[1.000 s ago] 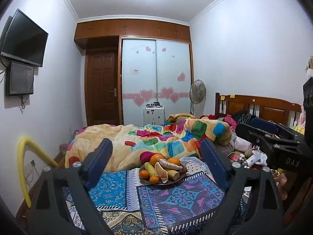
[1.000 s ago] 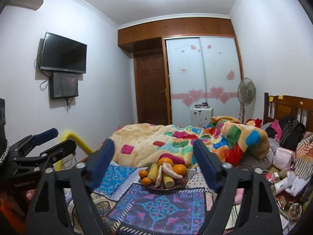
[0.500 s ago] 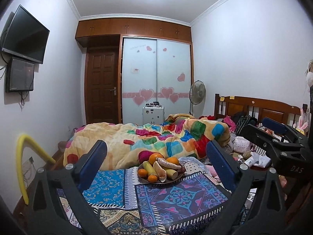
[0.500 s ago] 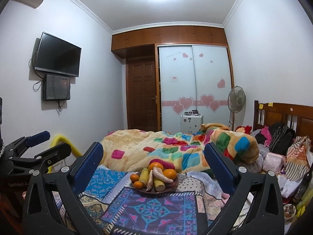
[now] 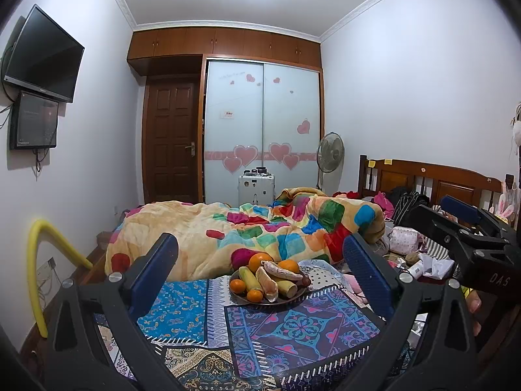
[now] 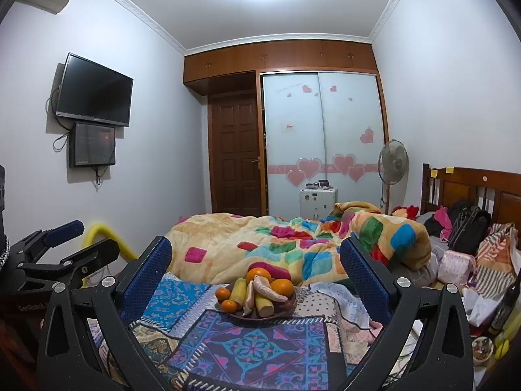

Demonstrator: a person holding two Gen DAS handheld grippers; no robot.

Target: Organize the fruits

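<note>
Bedroom scene, biggest thing first: the bed [image 5: 195, 228] fills the middle, with a patchwork quilt [image 5: 276, 228] bunched across its far half. On the near half lies a patterned cloth [image 6: 254, 342], blue and purple. The far wall has a wardrobe [image 5: 263, 123] with heart stickers and a brown door [image 5: 171, 143] to its left. A TV [image 6: 94, 89] hangs on the left wall, and a fan [image 5: 330, 154] stands at the right of the wardrobe.

The plate [image 5: 294, 293] sits on the cloth near the quilt's edge, pretty much centered. It's piled with fruit: oranges [image 5: 259, 260], small and big ones, plus a banana [image 5: 250, 278] and some pale longish pieces I can't name.

Both claws have just been opening and now stand spread wide with nothing between the pads. The left gripper [image 5: 260, 277] and right gripper [image 6: 255, 275] both frame the plate from the near side, well short of it. Each shows up at the edge of the other's view.
</note>
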